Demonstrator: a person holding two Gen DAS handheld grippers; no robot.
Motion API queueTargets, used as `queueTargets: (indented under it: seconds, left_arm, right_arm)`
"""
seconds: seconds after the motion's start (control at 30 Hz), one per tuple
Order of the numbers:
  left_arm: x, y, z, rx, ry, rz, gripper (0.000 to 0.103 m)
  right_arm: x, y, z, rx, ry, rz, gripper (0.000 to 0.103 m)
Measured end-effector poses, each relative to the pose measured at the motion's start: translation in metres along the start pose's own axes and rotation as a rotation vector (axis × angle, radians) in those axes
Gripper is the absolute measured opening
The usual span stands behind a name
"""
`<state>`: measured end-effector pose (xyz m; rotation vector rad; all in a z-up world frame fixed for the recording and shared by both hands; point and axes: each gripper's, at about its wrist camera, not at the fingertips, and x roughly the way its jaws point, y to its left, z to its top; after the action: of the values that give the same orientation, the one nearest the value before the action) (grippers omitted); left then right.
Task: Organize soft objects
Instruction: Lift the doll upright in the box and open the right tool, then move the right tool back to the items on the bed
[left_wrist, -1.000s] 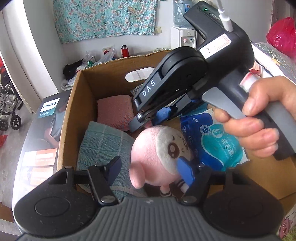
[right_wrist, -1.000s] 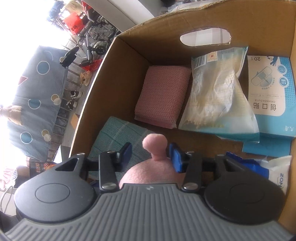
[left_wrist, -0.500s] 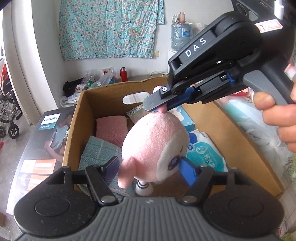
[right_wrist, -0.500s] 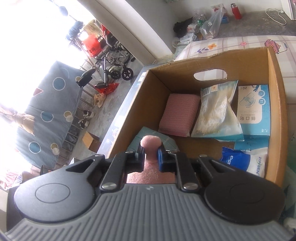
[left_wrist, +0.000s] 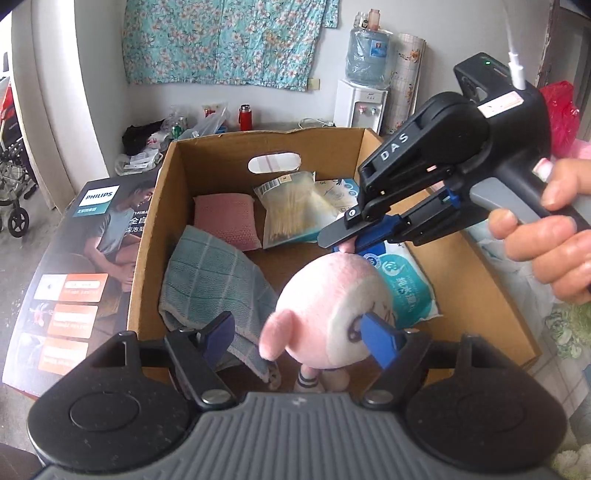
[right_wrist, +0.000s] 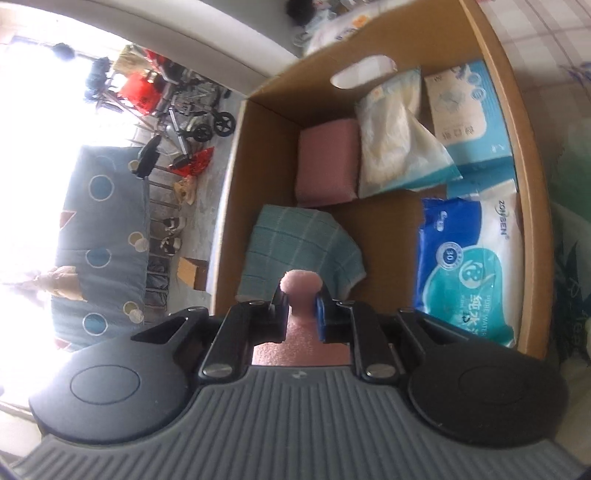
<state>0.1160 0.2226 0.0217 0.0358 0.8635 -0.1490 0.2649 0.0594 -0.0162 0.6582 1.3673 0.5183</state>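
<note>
Right gripper (left_wrist: 351, 236) is clenched on one small pink nub at the top of the plush (left_wrist: 328, 306); the toy hangs from that nub above the near end of the box (left_wrist: 147, 236), feet toward the box floor. Left gripper (left_wrist: 295, 339) is released: its jaws have just been opening, the plush head sits between them, the right pad touches the face and the left pad stands clear.

Risks:
- The hold is on a thin, compressible nub only. Judged likely to slip out if the toy swings or is jerked; the plush would then drop onto the towel (left_wrist: 207, 280) or over the near box wall
- The hanging body can rotate about the nub, so placement orientation is poorly controlled
- The left pad at the face may snag the fabric as the toy is carried away
- Free floor is limited: towel at 9 o'clock, pink pad (left_wrist: 225, 218) at 11, swab bag (left_wrist: 288, 206) at 12, wipes (left_wrist: 402, 284) at 3. A low pass could drag these

Surface and room: the box sits beside a printed carton (left_wrist: 74, 258) at 9 o'clock. Beyond, at 12, a white wall with floral cloth (left_wrist: 221, 37); a water dispenser (left_wrist: 364, 92) at 1; clutter on the floor; a wheelchair (left_wrist: 14, 177) at 9
</note>
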Motion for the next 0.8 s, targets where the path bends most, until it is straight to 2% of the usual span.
queueTargets:
  seconds: [0.2, 0.63, 0.73, 0.8]
  left_arm:
    - [0.009, 0.007, -0.002, 0.001, 0.006, 0.024, 0.077]
    - [0.003, 0.020, -0.004, -0.046, -0.019, 0.064, 0.078]
    - [0.000, 0.018, -0.005, -0.049, -0.026, 0.072, 0.082]
    - [-0.004, 0.016, -0.005, -0.054, -0.039, 0.077, 0.083]
  right_arm:
    - [0.041, -0.020, 0.023, 0.055, -0.026, -0.109, 0.013]
    - [0.083, -0.004, 0.048, -0.057, -0.077, -0.158, 0.017]
    - [0.085, 0.002, 0.049, -0.122, -0.095, -0.199, 0.024]
    - [0.079, 0.007, 0.048, -0.146, -0.122, -0.200, 0.046]
